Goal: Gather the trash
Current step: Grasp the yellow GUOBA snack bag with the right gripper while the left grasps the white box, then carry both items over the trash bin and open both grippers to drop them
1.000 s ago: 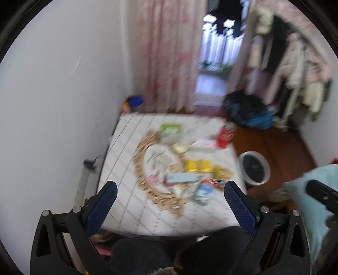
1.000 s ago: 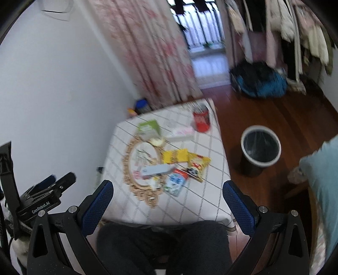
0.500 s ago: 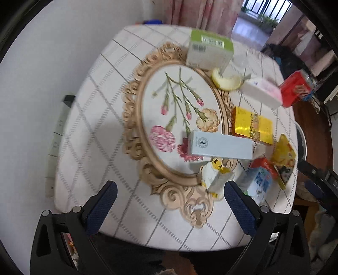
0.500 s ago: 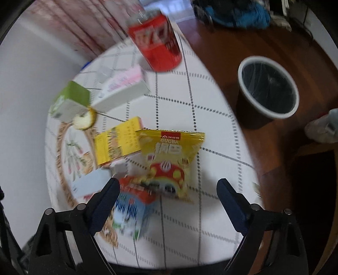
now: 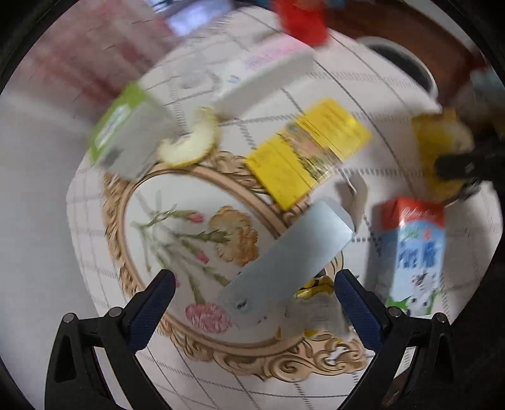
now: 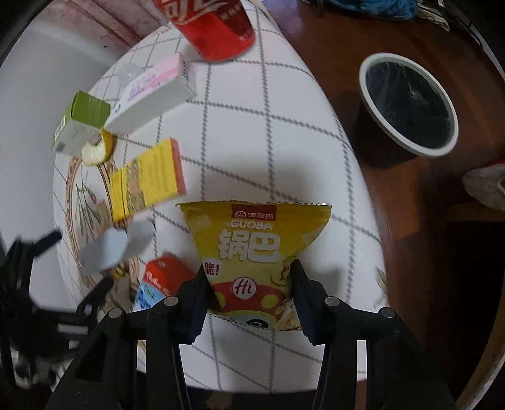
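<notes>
While the right gripper [image 6: 249, 293] pinches the snack bag's [image 6: 252, 249] lower end, left of the bin [image 6: 407, 104], its slick foil could slip free; the left gripper [image 5: 252, 302] gapes empty over a grey box [image 5: 290, 255].

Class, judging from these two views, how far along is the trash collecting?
Done: nothing; the bin looks empty. In hand: the right tongs pinch the yellow snack bag; the left tongs hang open around the grey box. Left: milk carton, yellow box, red can.
</notes>
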The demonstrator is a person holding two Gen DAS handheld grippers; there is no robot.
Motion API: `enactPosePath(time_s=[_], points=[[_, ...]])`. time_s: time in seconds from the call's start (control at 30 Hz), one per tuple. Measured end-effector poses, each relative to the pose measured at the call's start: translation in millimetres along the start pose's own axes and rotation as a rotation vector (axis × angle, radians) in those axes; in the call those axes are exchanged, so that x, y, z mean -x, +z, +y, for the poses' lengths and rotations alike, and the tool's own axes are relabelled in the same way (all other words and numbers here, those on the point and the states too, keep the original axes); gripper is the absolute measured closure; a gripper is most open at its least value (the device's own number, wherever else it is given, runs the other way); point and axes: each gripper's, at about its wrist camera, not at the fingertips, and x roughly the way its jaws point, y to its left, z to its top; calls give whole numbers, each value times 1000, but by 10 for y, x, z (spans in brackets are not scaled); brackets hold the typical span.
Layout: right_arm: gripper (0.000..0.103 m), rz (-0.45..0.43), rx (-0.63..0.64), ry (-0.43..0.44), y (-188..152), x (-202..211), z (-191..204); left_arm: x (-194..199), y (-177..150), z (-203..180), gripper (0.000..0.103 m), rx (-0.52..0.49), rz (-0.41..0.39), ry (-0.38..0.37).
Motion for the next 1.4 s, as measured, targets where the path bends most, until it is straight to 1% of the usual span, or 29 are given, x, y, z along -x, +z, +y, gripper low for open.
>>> enactPosePath(time_s=[0.03, 0.07, 0.1, 0.13, 0.17, 0.27, 0.33, 0.37, 0.4, 0.43, 0.5, 0.57, 0.6, 0.67, 0.7, 0.77, 0.83, 0.87, 1.0, 1.03, 1.13, 1.17, 1.23, 1.3, 1.33, 1.4], points=[[53, 3, 1, 1, -23, 16, -35, -15, 15, -40, 2, -44, -14, 6], [49, 1, -1, 1, -40, 22, -48, -58, 34, -96, 4, -97, -10, 10], [43, -3, -3, -6, -45, 37, -65, -110, 48, -127, 20, -123, 14, 1], [34, -14, -6, -4, -45, 48, -72, -139, 57, -140, 33, -128, 35, -17], [30, -19, -12, 5, -32, 49, -73, -173, 61, -141, 52, -125, 57, -40], [30, -28, -29, 19, 1, 35, -57, -145, 68, -74, 62, -72, 56, -65], [30, -37, -28, 0, 20, 3, -29, -143, 66, 55, 64, 14, 62, -74], [30, -45, -27, -9, 26, -16, -11, -148, 28, 139, 64, 89, 75, -83], [33, -55, -23, -22, 29, -32, 7, -177, -20, 246, 65, 185, 106, -97], [45, -62, -19, -31, 29, -38, 18, -204, -80, 367, 65, 290, 133, -126], [51, -82, -4, -44, 12, -16, 64, -225, -257, 623, 66, 502, 142, -207], [52, -78, 12, -36, 5, -11, 108, -247, -368, 753, 66, 601, 125, -242], [52, -67, 19, -35, 6, -33, 127, -268, -401, 790, 66, 625, 114, -251], [51, -71, 36, -63, 21, -56, 169, -351, -425, 813, 66, 624, 108, -241], [50, -71, 37, -70, 16, -69, 174, -401, -429, 813, 65, 614, 109, -221], [50, -67, 41, -82, 18, -95, 191, -415, -387, 772, 65, 603, 80, -187], [50, -72, 48, -86, -1, -112, 193, -443, -395, 764, 67, 612, 63, -168], [50, -75, 55, -90, -7, -110, 198, -438, -398, 760, 72, 621, 51, -157], [57, -101, 89, -91, -49, -85, 231, -358, -460, 705, 72, 634, 19, -86], [58, -104, 94, -89, -58, -77, 238, -320, -411, 611, 72, 638, 12, -71], [59, -106, 101, -74, -96, -32, 265, -106, -489, 598, 72, 669, -18, -39], [60, -110, 103, -66, -115, 2, 275, 3, -573, 605, 72, 679, -28, -31], [60, -128, 111, -55, -169, 99, 324, 206, -620, 544, 72, 698, -57, -11], [60, -151, 121, -33, -200, 243, 359, 309, -485, 410, 72, 709, -89, 8], [60, -165, 126, -22, -205, 320, 359, 401, -523, 402, 72, 712, -110, 17], [60, -207, 134, 0, -197, 523, 328, 712, -501, 235, 72, 719, -159, 27]])
